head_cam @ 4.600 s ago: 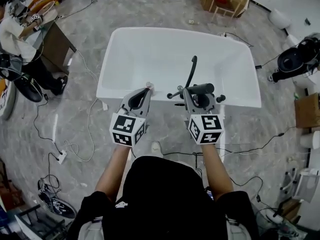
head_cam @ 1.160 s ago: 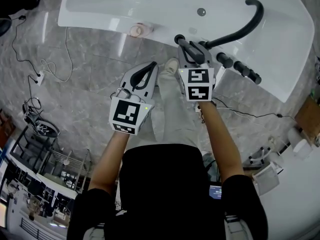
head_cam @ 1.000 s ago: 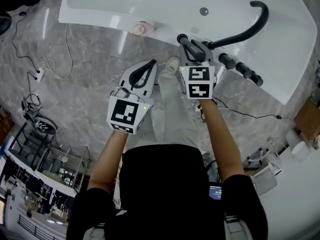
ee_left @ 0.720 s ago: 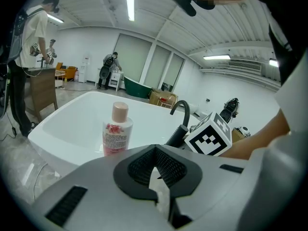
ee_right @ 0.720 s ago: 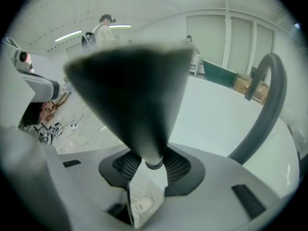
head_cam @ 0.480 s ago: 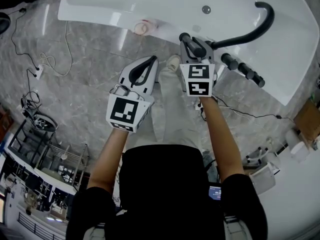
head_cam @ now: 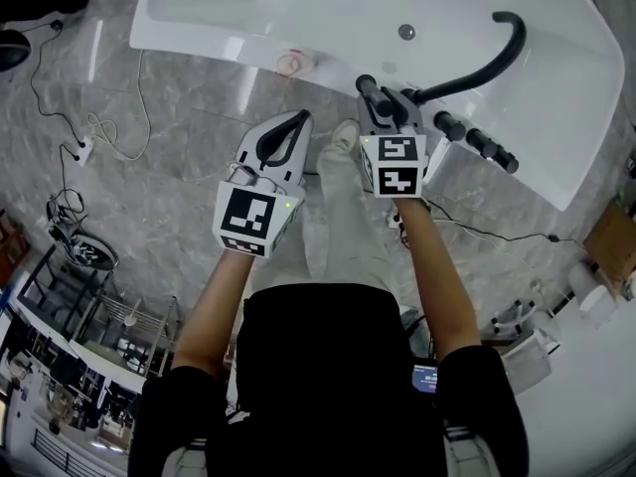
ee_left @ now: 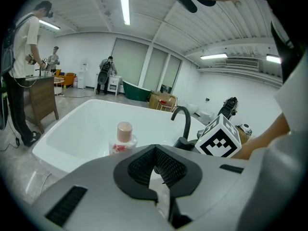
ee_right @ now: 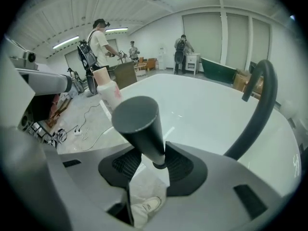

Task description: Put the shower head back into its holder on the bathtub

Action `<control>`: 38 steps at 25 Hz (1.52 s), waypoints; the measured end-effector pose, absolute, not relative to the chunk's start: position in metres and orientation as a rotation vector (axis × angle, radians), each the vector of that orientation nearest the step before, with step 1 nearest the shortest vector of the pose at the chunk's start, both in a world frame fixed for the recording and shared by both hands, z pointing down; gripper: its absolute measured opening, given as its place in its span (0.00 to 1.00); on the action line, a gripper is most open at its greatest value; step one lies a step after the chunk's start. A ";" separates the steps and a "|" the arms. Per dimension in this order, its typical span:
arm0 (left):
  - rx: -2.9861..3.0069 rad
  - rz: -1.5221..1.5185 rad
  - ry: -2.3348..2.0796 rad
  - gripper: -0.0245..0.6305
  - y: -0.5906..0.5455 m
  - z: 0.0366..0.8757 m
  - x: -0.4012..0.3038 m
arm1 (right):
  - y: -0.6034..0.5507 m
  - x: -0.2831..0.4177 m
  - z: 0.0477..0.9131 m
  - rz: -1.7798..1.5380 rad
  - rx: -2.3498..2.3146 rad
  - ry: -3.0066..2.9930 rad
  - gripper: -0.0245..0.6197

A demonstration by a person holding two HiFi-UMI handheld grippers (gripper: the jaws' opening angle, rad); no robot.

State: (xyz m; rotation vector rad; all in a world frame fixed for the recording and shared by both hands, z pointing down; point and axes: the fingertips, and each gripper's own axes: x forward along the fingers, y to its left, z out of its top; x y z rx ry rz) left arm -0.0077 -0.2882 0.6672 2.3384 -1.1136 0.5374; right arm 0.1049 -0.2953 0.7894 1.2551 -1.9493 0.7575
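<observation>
**Right claw gripping the shower head at the tub's near rim**

Right claw (head_cam: 390, 105) is clamping the black shower head (ee_right: 138, 124) by its narrow lower end, with the wide flat end pointing up and out over the tub (head_cam: 214, 50). The head is sitting just above the near rim, toward the right end, beside the curved spout (ee_right: 260, 100). Dark fittings (head_cam: 477, 143) are lining that rim just right of the claw. Which of them is the holder I cannot tell. No hose is showing in any view.

Left claw (head_cam: 298, 119) is hanging closed and empty over the floor, short of the rim and near a small bottle (head_cam: 293, 64) standing on it.

The head is looking rigid, with a smooth matte finish that is probably slick against the pads. Its taper is working against the grip, since the narrow end could slide out downward. It is likely moderate in weight, and a hidden hose may be tugging at it. Holding low on the narrow stem, as now, is leaving the wide end free, so seating it is probably calling for a slow, square approach.
</observation>
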 end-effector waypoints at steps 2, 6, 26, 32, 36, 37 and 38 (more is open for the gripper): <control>2.348 0.538 -1.121 0.06 -0.291 0.660 -0.011 | -0.294 0.104 0.782 0.761 1.266 -1.952 0.27; 2.381 0.540 -1.122 0.06 -0.293 0.641 -0.012 | -0.291 0.106 0.759 0.770 1.295 -1.963 0.27; 2.549 0.504 -1.000 0.06 -0.251 0.527 -0.004 | -0.241 0.123 0.602 0.716 1.574 -2.017 0.27; 2.619 0.485 -0.981 0.06 -0.239 0.491 -0.013 | -0.221 0.117 0.547 0.632 1.659 -2.033 0.18; 2.668 0.444 -0.967 0.06 -0.231 0.464 -0.014 | -0.210 0.118 0.511 0.583 1.743 -2.030 0.14; 2.679 0.438 -0.960 0.06 -0.230 0.458 -0.014 | -0.207 0.118 0.503 0.568 1.759 -2.026 0.13; 2.690 0.431 -0.954 0.06 -0.229 0.452 -0.016 | -0.205 0.117 0.494 0.551 1.775 -2.022 0.11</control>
